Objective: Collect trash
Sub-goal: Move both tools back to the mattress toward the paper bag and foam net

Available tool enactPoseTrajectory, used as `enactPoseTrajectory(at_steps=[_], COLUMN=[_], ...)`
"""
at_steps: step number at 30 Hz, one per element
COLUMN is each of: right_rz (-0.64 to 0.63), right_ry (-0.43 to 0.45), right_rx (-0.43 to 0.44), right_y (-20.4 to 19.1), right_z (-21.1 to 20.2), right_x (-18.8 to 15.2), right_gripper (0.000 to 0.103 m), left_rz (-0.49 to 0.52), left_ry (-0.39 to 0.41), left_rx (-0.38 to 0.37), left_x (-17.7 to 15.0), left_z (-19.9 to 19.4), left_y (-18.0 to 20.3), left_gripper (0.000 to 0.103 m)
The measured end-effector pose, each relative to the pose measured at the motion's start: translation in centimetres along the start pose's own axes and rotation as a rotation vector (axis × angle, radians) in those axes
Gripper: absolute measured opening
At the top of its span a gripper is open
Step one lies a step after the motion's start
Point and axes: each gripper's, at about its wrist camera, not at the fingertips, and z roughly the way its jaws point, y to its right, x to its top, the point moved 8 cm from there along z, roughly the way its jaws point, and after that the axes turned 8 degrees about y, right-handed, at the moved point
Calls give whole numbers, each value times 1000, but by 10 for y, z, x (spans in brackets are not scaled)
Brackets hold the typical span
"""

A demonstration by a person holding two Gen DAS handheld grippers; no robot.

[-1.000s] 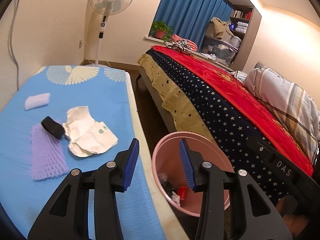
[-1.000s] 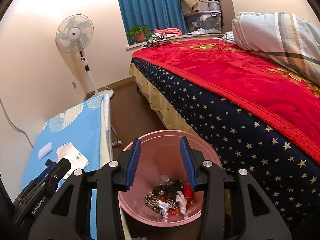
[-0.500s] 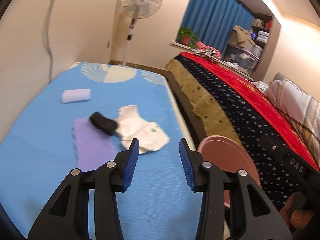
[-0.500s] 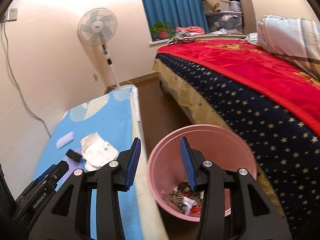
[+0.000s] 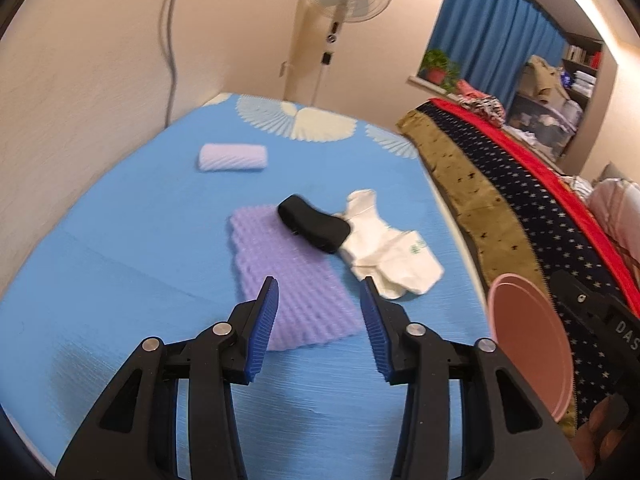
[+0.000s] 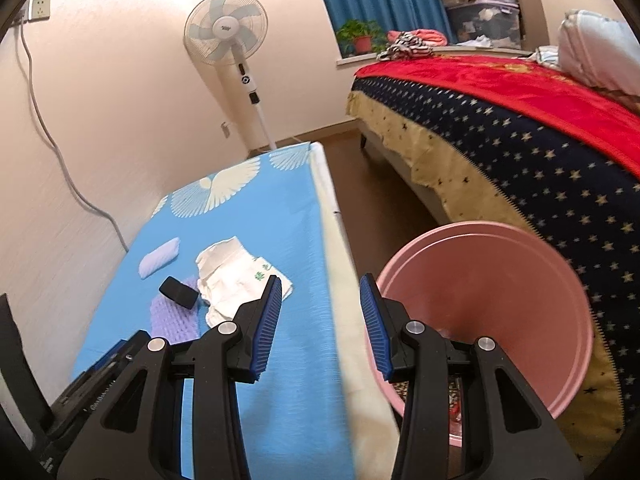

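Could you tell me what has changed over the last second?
Both views swung left, away from the pink plastic bin toward the blue-covered table. The left tool, jaws opening with nothing between them, now faces the purple foam sheet; the right tool remains open and empty. The black pouch, crumpled white paper bag and foam roll lie unmoved.
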Motion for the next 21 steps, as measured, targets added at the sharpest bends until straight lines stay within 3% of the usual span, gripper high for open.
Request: enactPoseTrajectory(at_steps=[2, 4, 13, 16, 18, 21], right_rz=[-2, -7, -28, -42, -46, -54], right_ry=[-16, -28, -76, -92, -103, -114], right_rx=[18, 33, 93, 107, 116, 122], right_y=[-5, -10, -27, -33, -36, -41], right_z=[8, 16, 42, 53, 61, 74], right_x=[-4, -7, -19, -20, -20, -19], right_gripper=[42, 42, 42, 49, 51, 53], left_rz=[-6, -14, -15, -12, -9, 6], left_ry=[-11, -27, -120, -138, -149, -157], left_rx=[23, 41, 80, 87, 93, 92], left_x=[-2, -5, -18, -21, -22, -23], left_z=[6, 12, 35, 39, 41, 43], left_y=[-6, -11, -22, -24, -25, -24], left_gripper=[55, 58, 58, 58, 55, 41])
